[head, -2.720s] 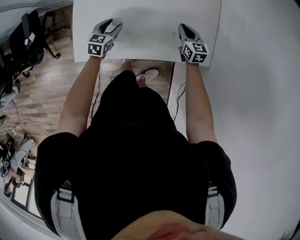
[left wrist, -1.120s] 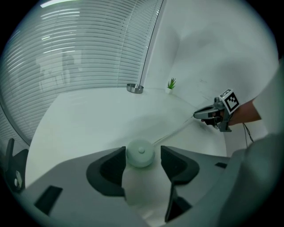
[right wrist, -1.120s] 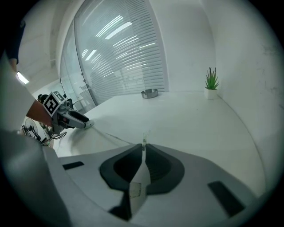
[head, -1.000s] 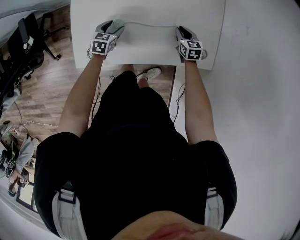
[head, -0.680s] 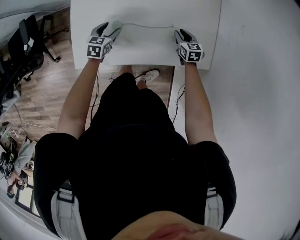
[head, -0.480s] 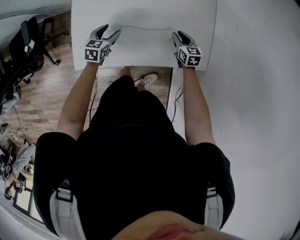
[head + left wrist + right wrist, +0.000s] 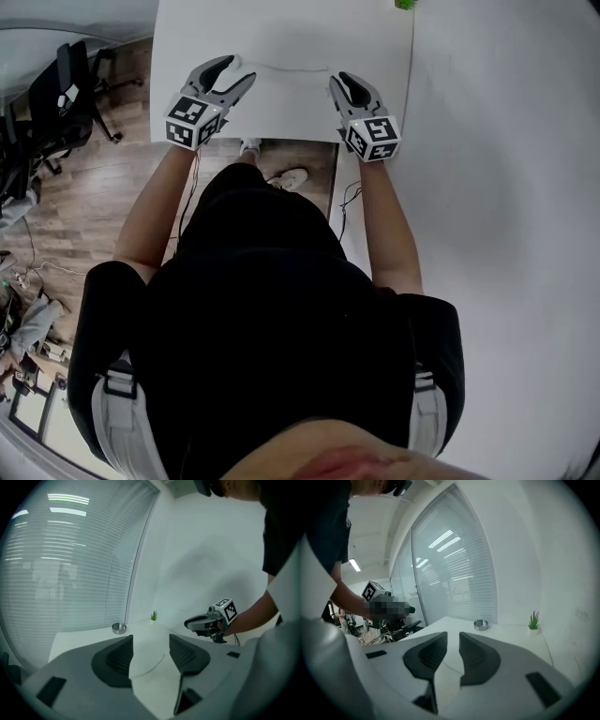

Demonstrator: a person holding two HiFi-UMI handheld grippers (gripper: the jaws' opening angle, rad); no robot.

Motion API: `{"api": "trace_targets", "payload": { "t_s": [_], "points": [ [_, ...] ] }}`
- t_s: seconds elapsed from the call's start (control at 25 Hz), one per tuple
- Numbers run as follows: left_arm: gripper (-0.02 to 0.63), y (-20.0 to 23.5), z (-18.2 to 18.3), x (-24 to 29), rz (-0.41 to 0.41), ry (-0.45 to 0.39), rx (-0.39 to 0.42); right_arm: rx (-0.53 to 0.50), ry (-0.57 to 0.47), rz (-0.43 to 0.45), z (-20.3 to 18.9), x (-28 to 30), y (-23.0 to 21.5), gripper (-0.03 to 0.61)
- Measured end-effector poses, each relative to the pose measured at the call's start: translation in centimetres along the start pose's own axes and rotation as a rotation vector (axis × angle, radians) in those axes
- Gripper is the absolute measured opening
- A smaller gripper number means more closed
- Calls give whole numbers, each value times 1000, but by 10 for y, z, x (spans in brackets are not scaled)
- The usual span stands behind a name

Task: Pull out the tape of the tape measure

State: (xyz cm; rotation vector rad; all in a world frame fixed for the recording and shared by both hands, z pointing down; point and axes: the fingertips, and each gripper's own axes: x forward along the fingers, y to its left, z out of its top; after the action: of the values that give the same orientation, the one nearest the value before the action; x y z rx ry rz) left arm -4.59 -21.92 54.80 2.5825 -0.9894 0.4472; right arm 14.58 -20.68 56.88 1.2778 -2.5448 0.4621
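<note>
White tabletop (image 7: 281, 28), with the tape (image 7: 286, 67) lying on it as a thin line under both tools. My left hand-held gripper (image 7: 240, 69) is wide and my right hand-held gripper (image 7: 340, 80) is narrow. Both just closed a bit, nothing in either.

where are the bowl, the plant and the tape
bowl (image 7: 119, 628), left gripper view, on its metal side
plant (image 7: 153, 616), left gripper view, on its green leaves
tape (image 7: 286, 67), head view, on the middle of the thin strip lying across the table
</note>
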Motion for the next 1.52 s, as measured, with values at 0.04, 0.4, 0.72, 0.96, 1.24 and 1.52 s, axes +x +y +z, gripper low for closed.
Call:
{"api": "trace_targets", "payload": {
  "t_s": [0.04, 0.4, 0.72, 0.96, 1.24, 1.52],
  "points": [
    [250, -6, 10, -3, -9, -19, 12, -10, -26, 14, 11, -3, 6, 65],
    [156, -61, 95, -49, -68, -199, 112, -66, -212, 95, 104, -44, 58, 16],
    [57, -93, 141, -82, -79, -317, 142, -126, -303, 120, 165, -81, 89, 3],
    [11, -102, 149, -92, -40, -340, 165, -139, -335, 134, 184, -97, 102, 3],
    [11, -112, 150, -101, -33, -349, 170, -158, -353, 143, 198, -113, 116, 3],
    [11, -126, 160, -110, -39, -381, 186, -185, -360, 144, 204, -123, 127, 3]
  ]
}}
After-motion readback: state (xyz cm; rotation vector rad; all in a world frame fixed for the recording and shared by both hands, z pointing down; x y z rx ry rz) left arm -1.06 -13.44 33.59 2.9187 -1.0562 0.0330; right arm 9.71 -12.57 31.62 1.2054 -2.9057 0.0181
